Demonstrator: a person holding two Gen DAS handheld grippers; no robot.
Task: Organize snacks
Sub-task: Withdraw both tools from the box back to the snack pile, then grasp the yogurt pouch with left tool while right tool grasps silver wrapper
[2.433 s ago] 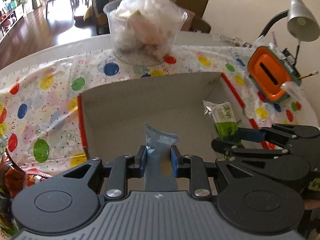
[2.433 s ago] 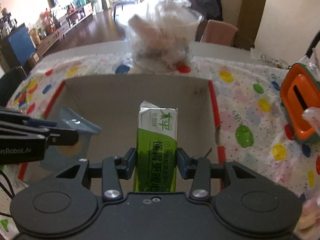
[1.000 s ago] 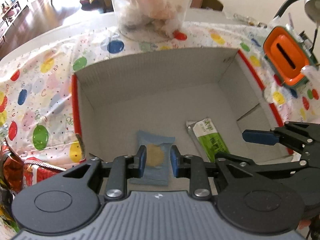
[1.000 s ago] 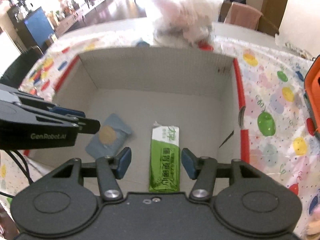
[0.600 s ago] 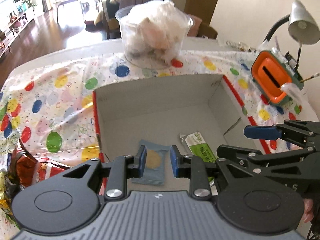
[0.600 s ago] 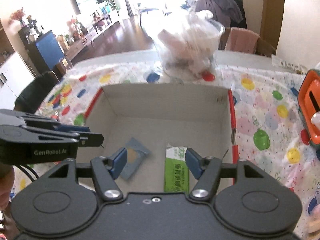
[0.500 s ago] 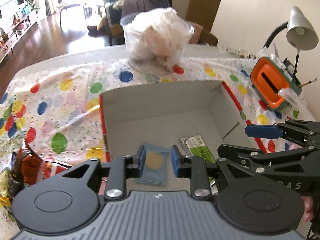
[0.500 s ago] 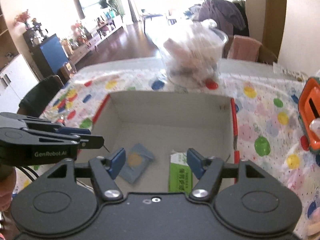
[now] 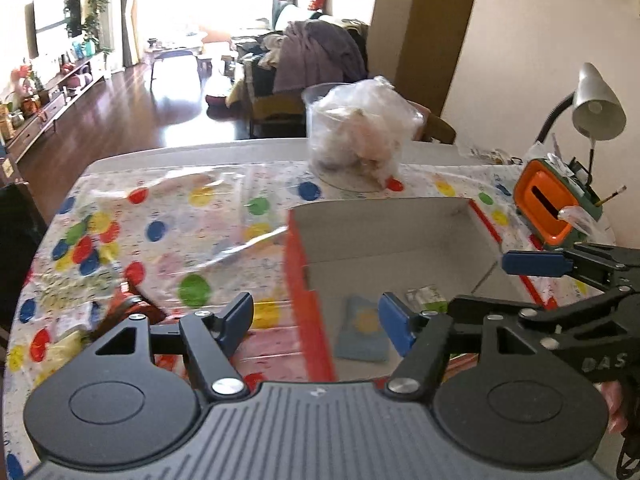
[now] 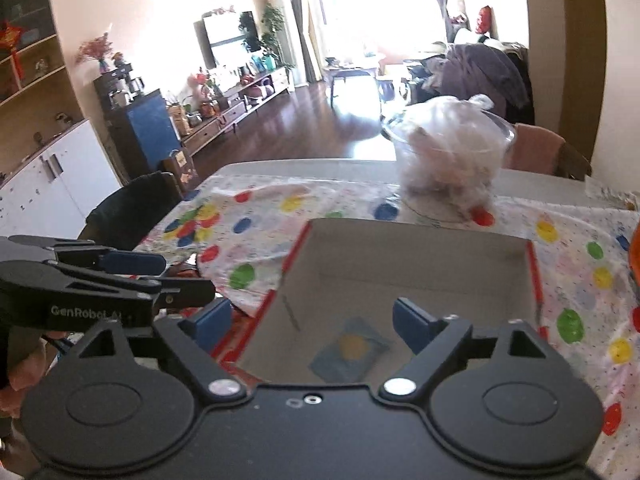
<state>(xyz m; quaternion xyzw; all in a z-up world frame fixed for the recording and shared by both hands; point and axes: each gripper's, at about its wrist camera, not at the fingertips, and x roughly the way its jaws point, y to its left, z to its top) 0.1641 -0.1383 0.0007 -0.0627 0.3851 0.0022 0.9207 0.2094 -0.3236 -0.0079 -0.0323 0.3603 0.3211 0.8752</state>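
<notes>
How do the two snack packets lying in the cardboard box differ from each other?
The blue packet is pale blue with a yellow round mark on it; the green packet is green and white. The blue packet shows whole in the left wrist view, while the green packet is mostly hidden behind the tongs. The blue packet lies nearer the box's red left wall, the green packet further right. Both lie flat on the box floor, unheld.

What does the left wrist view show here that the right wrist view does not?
Only the left wrist view shows the green snack bar wrapper, the orange and green holder and the grey desk lamp. Only the right wrist view shows the blue cabinet and the television. Both show the grey cardboard box with red edges holding the light blue snack packet, and the clear plastic tub.
</notes>
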